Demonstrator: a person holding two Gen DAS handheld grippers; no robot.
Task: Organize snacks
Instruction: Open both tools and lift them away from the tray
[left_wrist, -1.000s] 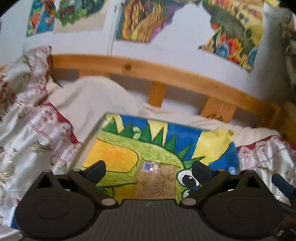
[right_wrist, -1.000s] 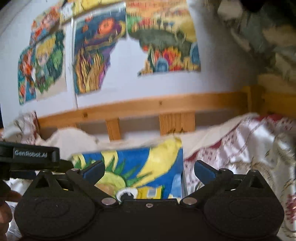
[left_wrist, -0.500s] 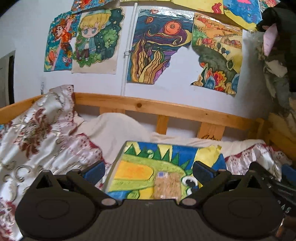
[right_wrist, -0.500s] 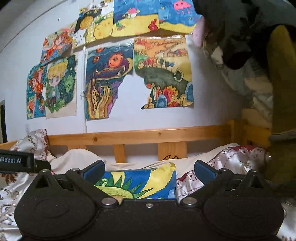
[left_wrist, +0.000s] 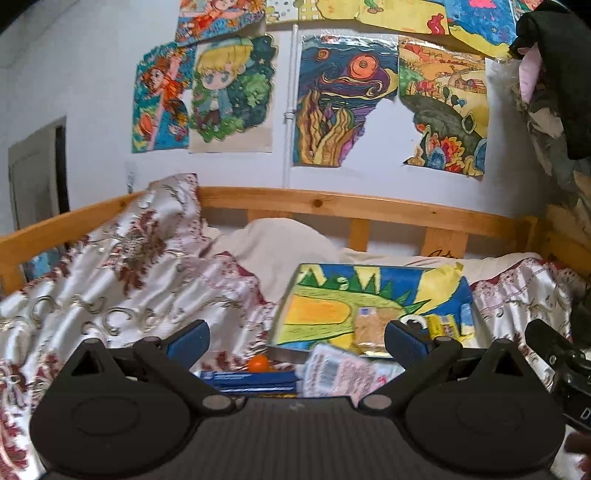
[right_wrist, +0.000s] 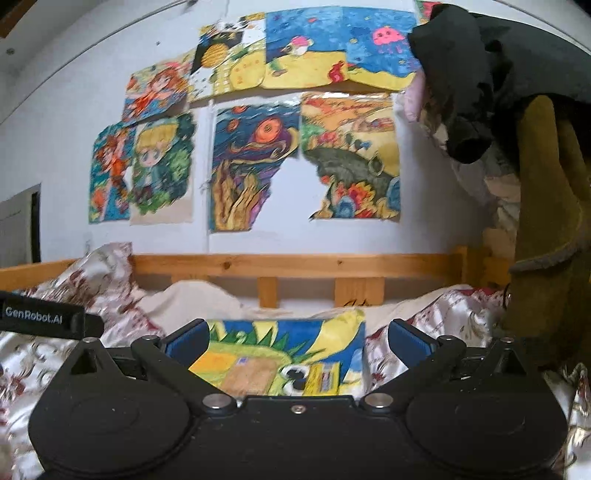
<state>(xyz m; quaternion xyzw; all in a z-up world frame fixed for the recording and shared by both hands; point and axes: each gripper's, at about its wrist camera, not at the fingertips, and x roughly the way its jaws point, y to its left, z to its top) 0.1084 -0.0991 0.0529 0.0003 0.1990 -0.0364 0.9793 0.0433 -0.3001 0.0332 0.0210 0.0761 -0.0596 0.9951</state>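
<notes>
A painted board (left_wrist: 332, 310) with a green dinosaur lies flat on the bed. On it rest a clear pack of tan biscuits (left_wrist: 369, 328) and a small yellow packet (left_wrist: 445, 326). In front of the board lie a white-pink wrapped snack (left_wrist: 340, 373), a blue box (left_wrist: 251, 380) and a small orange ball (left_wrist: 258, 363). My left gripper (left_wrist: 295, 339) hangs open above these, holding nothing. In the right wrist view the board (right_wrist: 258, 336), biscuit pack (right_wrist: 251, 374) and yellow packet (right_wrist: 325, 376) sit between the fingers of my open, empty right gripper (right_wrist: 297, 338).
A wooden bed rail (left_wrist: 351, 206) runs behind the board under a wall of drawings (left_wrist: 332, 110). A floral satin quilt (left_wrist: 110, 280) is bunched at the left and a white pillow (left_wrist: 277, 243) lies behind. Dark clothes (right_wrist: 498, 92) hang at the right. The right gripper's body (left_wrist: 561, 362) shows at the edge.
Both grippers have pulled back and tilted up from the board, so more wall shows. The wrapped snack, blue box and orange ball have come into the left wrist view.
</notes>
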